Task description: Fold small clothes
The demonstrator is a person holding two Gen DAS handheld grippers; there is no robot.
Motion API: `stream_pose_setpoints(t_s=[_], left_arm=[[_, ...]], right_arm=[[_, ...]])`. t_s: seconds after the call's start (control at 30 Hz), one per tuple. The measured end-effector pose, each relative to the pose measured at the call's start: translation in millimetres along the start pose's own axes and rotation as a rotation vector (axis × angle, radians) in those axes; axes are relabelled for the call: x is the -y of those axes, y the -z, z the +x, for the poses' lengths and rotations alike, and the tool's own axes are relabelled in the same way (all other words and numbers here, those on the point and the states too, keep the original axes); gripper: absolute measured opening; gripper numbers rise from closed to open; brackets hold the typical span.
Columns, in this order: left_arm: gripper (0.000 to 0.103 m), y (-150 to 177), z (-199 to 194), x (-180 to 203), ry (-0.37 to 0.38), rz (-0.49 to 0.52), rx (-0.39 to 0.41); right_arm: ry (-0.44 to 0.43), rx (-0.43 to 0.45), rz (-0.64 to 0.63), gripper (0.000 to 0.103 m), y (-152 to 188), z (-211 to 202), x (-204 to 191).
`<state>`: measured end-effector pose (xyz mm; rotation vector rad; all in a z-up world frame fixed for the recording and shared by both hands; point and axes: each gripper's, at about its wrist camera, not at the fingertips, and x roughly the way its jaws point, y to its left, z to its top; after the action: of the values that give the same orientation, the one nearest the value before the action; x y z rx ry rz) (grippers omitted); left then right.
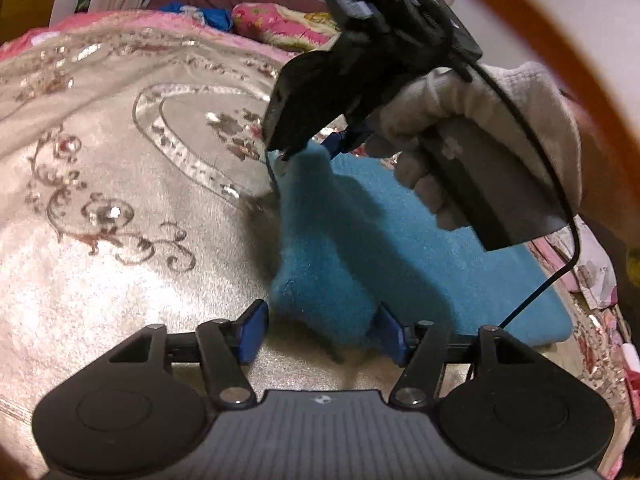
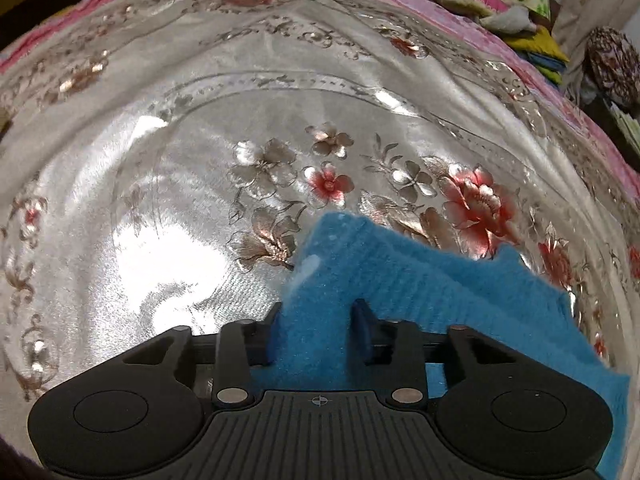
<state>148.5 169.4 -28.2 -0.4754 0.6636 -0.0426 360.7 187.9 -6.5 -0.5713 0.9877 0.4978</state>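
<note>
A fuzzy blue garment [image 1: 420, 248] lies on the silvery bedspread, its near-left part raised in a fold. My left gripper [image 1: 322, 334] stands open around that raised fold; the right finger [image 1: 390, 334] touches the cloth and the left finger [image 1: 254, 332] is just clear of it. A gloved hand [image 1: 460, 100] holds my right gripper [image 1: 338, 144] above the garment's far edge, pointing steeply down. In the right wrist view the blue garment [image 2: 440, 280] fills the gap of the right gripper [image 2: 318, 332], which is shut on it.
The silver satin bedspread [image 2: 180, 160] with embroidered flowers covers the bed all around. Pink floral pillows [image 1: 280, 28] and folded cloths [image 2: 540, 44] lie at the far side. A black cable [image 1: 560, 272] hangs from the right gripper over the garment.
</note>
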Motion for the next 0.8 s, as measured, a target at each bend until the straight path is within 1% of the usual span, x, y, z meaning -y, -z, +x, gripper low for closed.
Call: stream_pose_setpoints(t_s=[0.03,0.17,0.23,0.33,0.4,0.47,0.6,0.63,0.7,0.73,0.8], left_arm=[[0.071,0.7,-1.6,1.7,-0.004,0.009,0.012],[0.083,3.3,-8.1,4.4,-0.031,0.024,0.069],[0.086,4.2,-7.8,5.1,-0.031,0.026,0.082],[0.088,9.0,-3.1,12.2,-0.035,0.048,0.103],[0.089,13.1,1.8,19.5,-0.032,0.066,0.104],[0.089,14.8,8.3,25.5,-0.018,0.052,0.106],[0.089,9.8,17.6,34.7,-0.046,0.003,0.141],[0.088,8.7,18.6,37.8,-0.048,-0.005,0.146],[0.071,6.0,20.5,44.3,-0.038,-0.002,0.139],[0.057,4.4,21.1,49.3,-0.034,0.005,0.130],[0.051,1.0,21.4,58.8,-0.049,0.015,0.129]], right_arm=[[-0.015,0.007,0.016,0.024,0.1,-3.6,4.5],[-0.077,0.050,0.072,0.021,4.0,-25.0,25.7],[-0.104,0.070,0.105,0.020,5.9,-35.7,37.5],[-0.135,0.098,0.140,0.019,10.3,-50.2,52.0],[-0.156,0.112,0.165,0.019,13.9,-56.8,61.5],[-0.175,0.128,0.183,0.019,18.4,-64.3,70.9],[-0.218,0.149,0.223,0.019,28.4,-74.3,92.5],[-0.229,0.152,0.235,0.019,30.6,-75.8,97.7],[-0.253,0.160,0.262,0.019,36.3,-79.5,108.7],[-0.266,0.164,0.275,0.019,39.4,-81.3,114.7],[-0.284,0.172,0.294,0.018,45.3,-85.5,125.4]])
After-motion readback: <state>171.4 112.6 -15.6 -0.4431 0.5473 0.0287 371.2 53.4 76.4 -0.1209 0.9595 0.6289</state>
